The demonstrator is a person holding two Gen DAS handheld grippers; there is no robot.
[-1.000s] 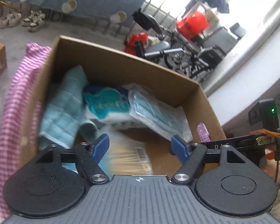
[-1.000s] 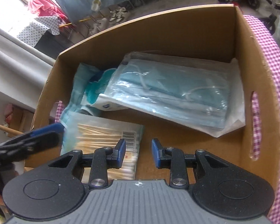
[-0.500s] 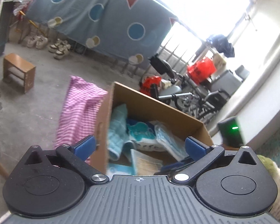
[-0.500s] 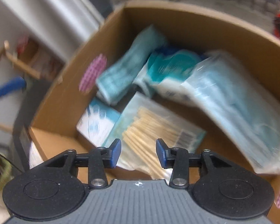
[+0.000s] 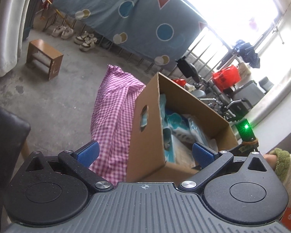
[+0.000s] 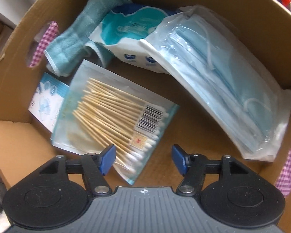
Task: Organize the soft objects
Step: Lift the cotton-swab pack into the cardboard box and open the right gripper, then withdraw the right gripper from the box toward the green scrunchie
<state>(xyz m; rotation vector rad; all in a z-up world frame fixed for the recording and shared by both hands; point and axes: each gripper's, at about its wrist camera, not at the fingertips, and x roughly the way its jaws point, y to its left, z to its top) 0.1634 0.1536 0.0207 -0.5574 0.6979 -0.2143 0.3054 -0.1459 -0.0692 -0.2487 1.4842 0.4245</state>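
Hovering right gripper open over cotton swab pack in box; left gripper idling open, empty. Suggest lowering, straddling the pack edge just ahead of the fingers before closing.

Counted in right wrist view: 1 cardboard box, w/ 5 soft-goods items inside. 1 pack of cotton swabs. 1 pack of face masks. 1 pack of tissues. 1 teal cloth. 1 small white-blue packet, partly under swabs.

Left wrist view: 1 pink checked cloth under box. 2 pairs of shoes, so 4 shoes. 1 small wooden stool. 1 blue hanging sheet. 1 red bag. 1 green light.

2 grippers in total: left gripper, right gripper, 2 blue pads each, set apart, nothing between.
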